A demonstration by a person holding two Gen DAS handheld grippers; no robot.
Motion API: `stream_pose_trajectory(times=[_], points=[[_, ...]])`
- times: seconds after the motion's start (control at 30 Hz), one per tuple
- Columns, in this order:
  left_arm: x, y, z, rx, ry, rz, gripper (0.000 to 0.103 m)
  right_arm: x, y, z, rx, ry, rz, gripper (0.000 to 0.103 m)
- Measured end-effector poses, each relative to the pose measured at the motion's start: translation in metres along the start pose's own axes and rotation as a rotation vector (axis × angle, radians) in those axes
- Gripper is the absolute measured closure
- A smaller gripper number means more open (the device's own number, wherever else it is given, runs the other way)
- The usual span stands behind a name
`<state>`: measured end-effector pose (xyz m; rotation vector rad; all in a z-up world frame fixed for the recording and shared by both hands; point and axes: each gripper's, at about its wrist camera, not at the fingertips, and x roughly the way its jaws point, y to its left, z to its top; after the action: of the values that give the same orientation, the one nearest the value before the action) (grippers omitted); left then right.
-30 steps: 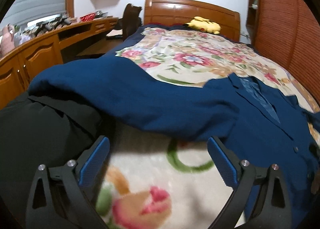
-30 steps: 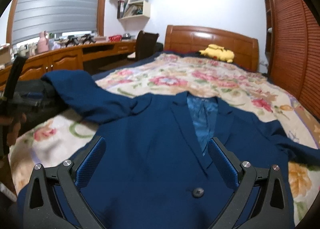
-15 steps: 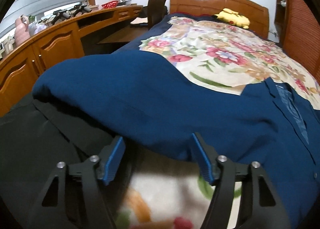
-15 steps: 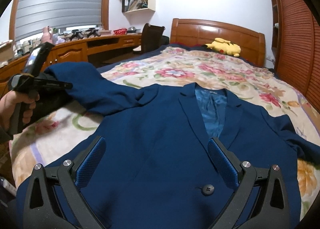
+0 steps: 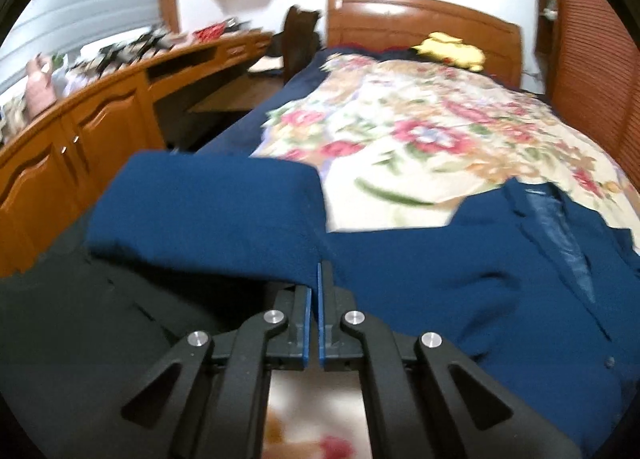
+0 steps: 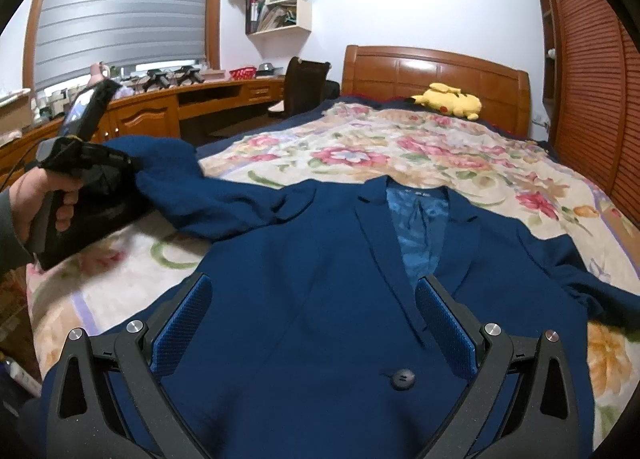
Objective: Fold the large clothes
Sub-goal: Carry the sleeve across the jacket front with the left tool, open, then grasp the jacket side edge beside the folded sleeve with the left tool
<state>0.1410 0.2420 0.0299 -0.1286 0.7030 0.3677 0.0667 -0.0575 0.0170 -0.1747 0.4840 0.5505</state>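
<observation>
Sleeve (image 5: pixel 208 215) of the blue jacket (image 5: pixel 500 279) is pinched in your left tongs (image 5: pixel 314 299), lifted over black clothing (image 5: pixel 80 339). Right view: your right tongs (image 6: pixel 312 323) hang spread above the jacket (image 6: pixel 320 299) lying flat on the bed (image 6: pixel 400 147).

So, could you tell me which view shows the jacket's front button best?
The right wrist view: the button sits sharp and central on the blue jacket. The left wrist view shows only a small blurred button near the frame's edge.

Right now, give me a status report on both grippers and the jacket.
Left gripper shut on the blue jacket's sleeve. Right gripper open above the jacket front, holding nothing. Jacket unfolded on the floral blanket. Black garment lies under the sleeve.
</observation>
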Motion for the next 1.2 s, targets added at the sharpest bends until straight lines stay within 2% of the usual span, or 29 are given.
stream_pose_trajectory(times=[0.33,0.53,0.77,0.87,0.97,1.0,1.1,1.17,1.2], points=[[-0.069,-0.113,0.012,0.207,-0.088,-0.181,0.103,-0.017,-0.038,-0.001,0.027,0.003,-0.059,0.000],[-0.093,-0.156,0.002,0.287,-0.089,-0.270,0.103,-0.026,-0.051,-0.006,0.032,0.020,-0.079,0.000],[-0.102,-0.188,-0.037,0.396,-0.034,-0.272,0.102,-0.032,-0.058,-0.011,0.030,0.030,-0.092,0.000],[-0.105,-0.194,-0.051,0.423,-0.010,-0.278,0.097,-0.033,-0.060,-0.011,0.029,0.031,-0.094,0.000],[-0.112,-0.195,-0.064,0.438,0.006,-0.307,0.085,-0.033,-0.060,-0.012,0.027,0.033,-0.093,0.000],[-0.117,-0.193,-0.067,0.438,0.006,-0.323,0.078,-0.033,-0.060,-0.012,0.026,0.033,-0.094,0.000],[-0.131,-0.186,-0.074,0.439,-0.011,-0.350,0.065,-0.033,-0.060,-0.012,0.023,0.036,-0.090,0.000],[-0.140,-0.178,-0.077,0.433,-0.031,-0.345,0.062,-0.032,-0.058,-0.012,0.021,0.038,-0.087,0.000],[-0.141,-0.175,-0.077,0.429,-0.038,-0.341,0.056,-0.032,-0.057,-0.012,0.019,0.039,-0.085,0.000]])
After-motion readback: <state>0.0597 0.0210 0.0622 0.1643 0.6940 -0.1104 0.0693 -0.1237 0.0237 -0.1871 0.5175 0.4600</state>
